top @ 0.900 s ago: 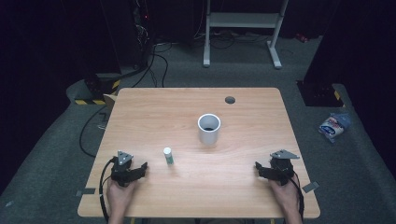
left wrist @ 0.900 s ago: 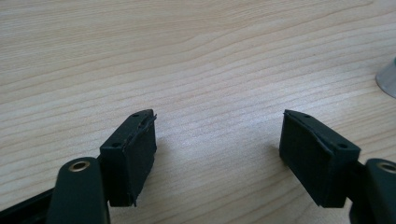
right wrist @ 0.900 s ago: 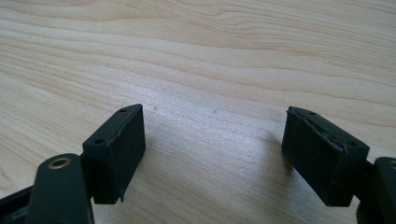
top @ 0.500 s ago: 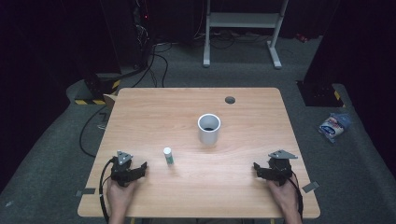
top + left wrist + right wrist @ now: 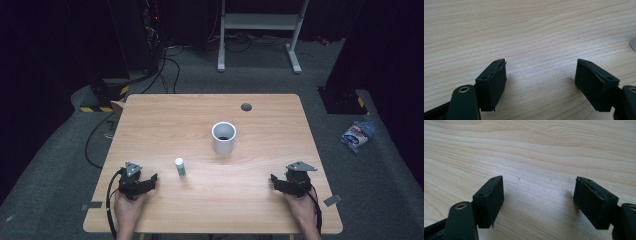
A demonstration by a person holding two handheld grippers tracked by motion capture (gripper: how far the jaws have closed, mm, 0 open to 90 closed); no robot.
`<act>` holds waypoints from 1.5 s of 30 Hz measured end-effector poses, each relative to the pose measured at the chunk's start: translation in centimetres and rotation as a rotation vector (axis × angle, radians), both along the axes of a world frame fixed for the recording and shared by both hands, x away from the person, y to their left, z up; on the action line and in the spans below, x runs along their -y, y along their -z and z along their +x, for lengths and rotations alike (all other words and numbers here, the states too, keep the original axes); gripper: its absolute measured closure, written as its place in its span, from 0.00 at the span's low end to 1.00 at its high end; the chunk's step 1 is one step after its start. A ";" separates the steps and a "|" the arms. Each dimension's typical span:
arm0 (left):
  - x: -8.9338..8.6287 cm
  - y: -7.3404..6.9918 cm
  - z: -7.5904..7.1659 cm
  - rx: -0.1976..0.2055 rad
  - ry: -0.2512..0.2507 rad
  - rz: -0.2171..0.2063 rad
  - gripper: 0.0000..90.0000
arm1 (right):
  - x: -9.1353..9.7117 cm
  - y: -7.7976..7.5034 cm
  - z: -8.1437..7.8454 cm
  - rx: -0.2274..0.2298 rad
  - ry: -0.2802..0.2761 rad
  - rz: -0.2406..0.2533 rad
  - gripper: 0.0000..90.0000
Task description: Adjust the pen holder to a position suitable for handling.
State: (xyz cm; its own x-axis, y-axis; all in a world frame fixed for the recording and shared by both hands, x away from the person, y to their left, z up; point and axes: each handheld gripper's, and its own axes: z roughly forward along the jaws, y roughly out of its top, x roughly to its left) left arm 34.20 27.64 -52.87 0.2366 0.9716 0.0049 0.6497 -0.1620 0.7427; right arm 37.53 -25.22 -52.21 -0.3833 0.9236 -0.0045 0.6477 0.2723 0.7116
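While both grippers rest low on the wooden table point(image 5: 165, 120), nothing lies between either pair of jaws. In the high view the left gripper point(image 5: 150, 181) sits in the lower left of the frame, held in a hand point(image 5: 129, 209) that comes up from the bottom edge, its jaws pointing toward the right and slightly upward in the picture. The right gripper point(image 5: 275, 181) sits in the lower right, held in the other hand point(image 5: 302, 210), its jaws pointing toward the left of the frame. The two are well apart, one near each front corner of the table.

In the left gripper view the left gripper point(image 5: 540, 72) has its black jaws standing wide, with bare wood grain between them and the pads touching nothing. In the right gripper view the right gripper point(image 5: 537, 191) likewise has its jaws spread wide over bare wood.

A small white bottle point(image 5: 180, 167) with a green label stands upright just left of the frame's centre, near the left gripper but clear of it, up and to the right of its jaws. A grey cup point(image 5: 223, 138) stands upright near the middle of the table, above and to the right of the bottle, apart from both grippers. Its edge shows at the far right of the left gripper view point(image 5: 633, 44).
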 end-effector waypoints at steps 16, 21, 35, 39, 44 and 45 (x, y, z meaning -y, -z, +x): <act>0.0 0.0 0.0 0.000 -0.001 -0.002 0.28 | -3.4 -1.8 1.2 0.056 -0.104 0.104 0.48; 0.0 0.0 0.0 0.000 -0.001 -0.002 0.28 | -4.7 -2.9 2.4 0.068 -0.140 0.133 0.48; 0.0 0.0 0.0 0.003 -0.001 -0.002 0.28 | -7.8 -5.5 6.3 0.094 -0.181 0.192 0.47; 0.0 0.0 0.0 0.003 0.001 -0.003 0.28 | -8.7 -6.3 7.0 0.099 -0.189 0.204 0.48; 0.0 0.0 0.1 0.003 0.003 -0.003 0.28 | -9.4 -6.9 7.9 0.102 -0.191 0.221 0.48; 0.0 0.0 0.1 0.003 0.003 -0.003 0.28 | -9.6 -7.1 8.1 0.102 -0.192 0.222 0.48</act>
State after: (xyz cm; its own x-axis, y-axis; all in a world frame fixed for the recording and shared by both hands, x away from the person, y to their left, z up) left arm 34.27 27.68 -52.89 0.2397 0.9708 0.0031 0.6467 -0.1621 0.7453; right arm 45.64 -15.65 -45.13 -0.5592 0.8168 0.1417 0.5213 0.2136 0.8262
